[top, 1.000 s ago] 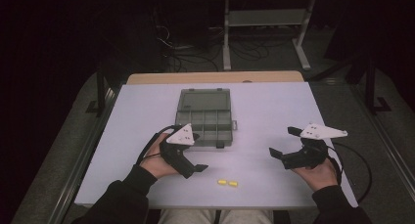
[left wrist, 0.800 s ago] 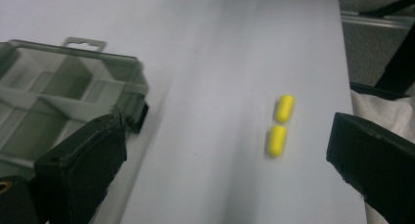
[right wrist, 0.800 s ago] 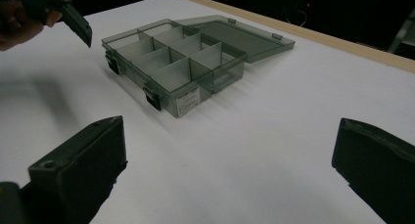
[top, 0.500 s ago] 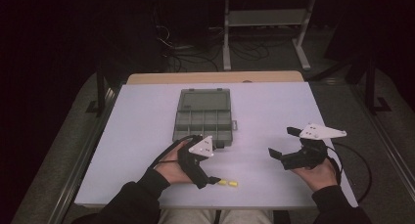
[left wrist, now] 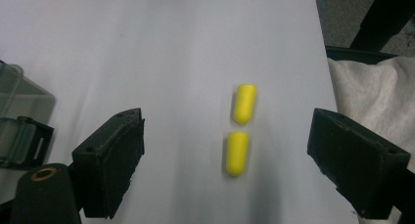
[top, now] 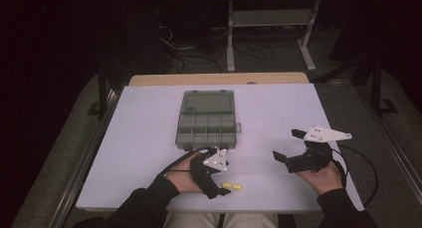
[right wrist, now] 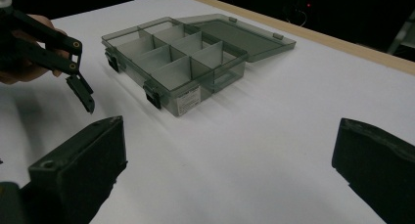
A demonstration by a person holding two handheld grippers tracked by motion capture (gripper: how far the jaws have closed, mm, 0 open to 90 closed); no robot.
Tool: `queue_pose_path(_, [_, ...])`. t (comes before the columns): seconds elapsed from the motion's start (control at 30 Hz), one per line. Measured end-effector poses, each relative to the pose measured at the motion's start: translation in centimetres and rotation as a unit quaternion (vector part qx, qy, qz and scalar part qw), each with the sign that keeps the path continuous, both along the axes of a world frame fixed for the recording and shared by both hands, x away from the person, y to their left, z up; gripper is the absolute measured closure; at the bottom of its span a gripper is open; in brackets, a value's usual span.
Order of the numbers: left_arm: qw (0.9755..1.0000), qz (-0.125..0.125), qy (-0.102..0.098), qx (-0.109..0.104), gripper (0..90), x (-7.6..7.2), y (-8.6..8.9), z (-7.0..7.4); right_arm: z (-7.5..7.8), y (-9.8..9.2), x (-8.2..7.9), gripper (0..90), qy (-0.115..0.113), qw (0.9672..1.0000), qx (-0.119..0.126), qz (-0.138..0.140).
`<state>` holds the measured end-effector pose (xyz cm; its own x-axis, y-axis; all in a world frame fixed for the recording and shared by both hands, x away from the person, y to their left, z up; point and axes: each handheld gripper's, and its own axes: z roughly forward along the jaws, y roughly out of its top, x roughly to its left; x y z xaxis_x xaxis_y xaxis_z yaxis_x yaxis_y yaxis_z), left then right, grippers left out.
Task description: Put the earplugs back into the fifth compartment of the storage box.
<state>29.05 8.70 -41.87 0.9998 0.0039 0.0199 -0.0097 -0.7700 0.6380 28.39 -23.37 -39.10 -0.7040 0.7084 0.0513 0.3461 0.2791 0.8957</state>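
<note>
Left tool (left wrist: 225,155) astride two yellow earplugs (left wrist: 238,153)

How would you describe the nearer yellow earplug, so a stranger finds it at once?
On the white table, near its front edge, two yellow earplugs lie end to end between the open left gripper jaws. In the left gripper view, the nearer earplug is the lower one.

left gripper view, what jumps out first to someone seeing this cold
Two yellow capsules lie end to end on the white table, between the jaws of the left claw, which have just been closing but are not touching them. In the high view they sit near the table's front edge, with an open grey box of empty compartments further back at the middle.
</note>
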Motion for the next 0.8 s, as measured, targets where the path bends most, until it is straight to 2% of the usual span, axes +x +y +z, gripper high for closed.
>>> queue_pose_path(0.17, [0.9999, -0.009, 0.003, 0.010, 16.8, -0.2, -0.4, -0.6, 0.0, 0.1, 0.0, 0.0, 0.001, 1.0000, -0.003, 0.001])
queue_pose_path(0.3, [0.9997, -0.018, 0.002, 0.014, 23.0, -0.3, -0.6, -0.8, -0.1, 0.1, 0.0, 0.0, 0.003, 1.0000, -0.004, 0.003])
queue_pose_path(0.37, [0.9996, -0.021, -0.011, 0.017, 27.7, -0.5, -0.6, -0.9, -0.1, 0.1, 0.1, 0.0, 0.004, 1.0000, -0.005, 0.003])
queue_pose_path(0.5, [0.9993, -0.029, -0.011, 0.023, 38.0, -0.5, -0.7, -1.1, -0.1, 0.1, 0.1, 0.0, 0.005, 1.0000, -0.006, 0.004])
queue_pose_path(0.67, [0.9990, -0.029, 0.008, 0.033, 51.3, -0.3, -0.7, -1.2, -0.2, 0.2, 0.1, 0.0, 0.009, 0.9999, -0.009, 0.006])
queue_pose_path(0.8, [0.9989, -0.028, 0.011, 0.036, 61.2, -0.1, -0.7, -1.3, -0.2, 0.3, 0.1, 0.0, 0.011, 0.9998, -0.011, 0.008])
